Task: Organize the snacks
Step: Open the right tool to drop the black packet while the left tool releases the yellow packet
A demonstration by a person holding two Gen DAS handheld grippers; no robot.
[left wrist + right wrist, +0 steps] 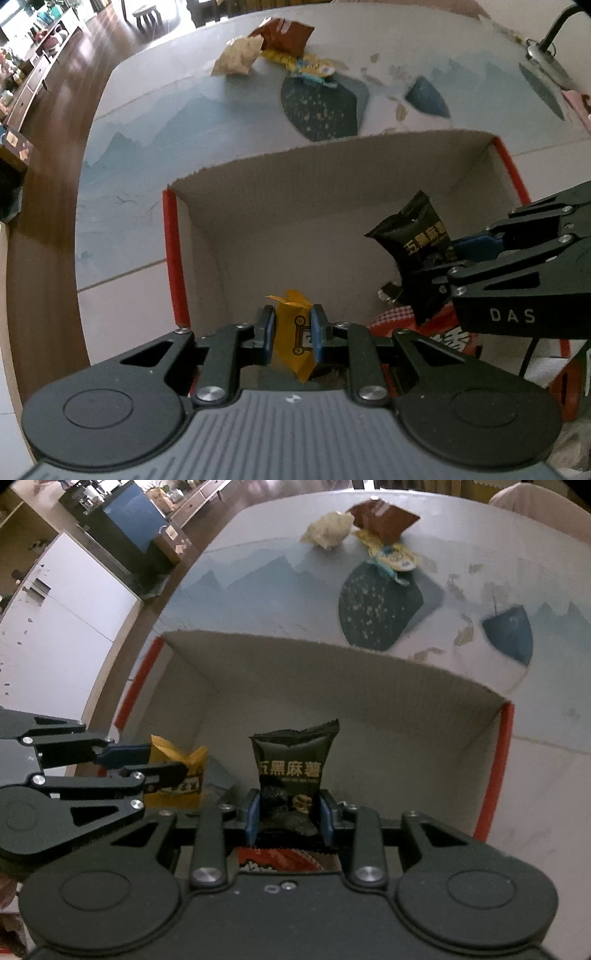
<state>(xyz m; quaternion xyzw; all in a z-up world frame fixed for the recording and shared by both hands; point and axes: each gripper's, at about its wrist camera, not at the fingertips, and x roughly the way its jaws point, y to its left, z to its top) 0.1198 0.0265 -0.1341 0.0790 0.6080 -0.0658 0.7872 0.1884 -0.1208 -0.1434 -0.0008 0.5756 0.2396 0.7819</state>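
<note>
Both grippers are over the open cardboard box (207, 236), the one with red outer sides, and each has a snack pinched. The left gripper (292, 328) has its blue pads squeezed onto a yellow snack packet (295, 332), so the jaws are only as far apart as the packet is thick. The packet stands roughly upright, long axis running up and away from the camera, crimped end on top. From the right wrist view, that same packet (177, 775) sits near the box's left wall.

The right gripper (290, 814) is clamped the same way on a black snack packet (291, 768) with gold Chinese lettering. It's upright too, jagged sealed edge up, print facing the camera, low in the middle of the box.

A red-and-white packet (280, 860) lies on the box floor under the right gripper. Out on the patterned table (258, 590) beyond the box there's a small pile: a brown packet (384, 518), a cream packet (328, 530) and a yellow-blue one (393, 559), all touching or just beside each other.
</note>
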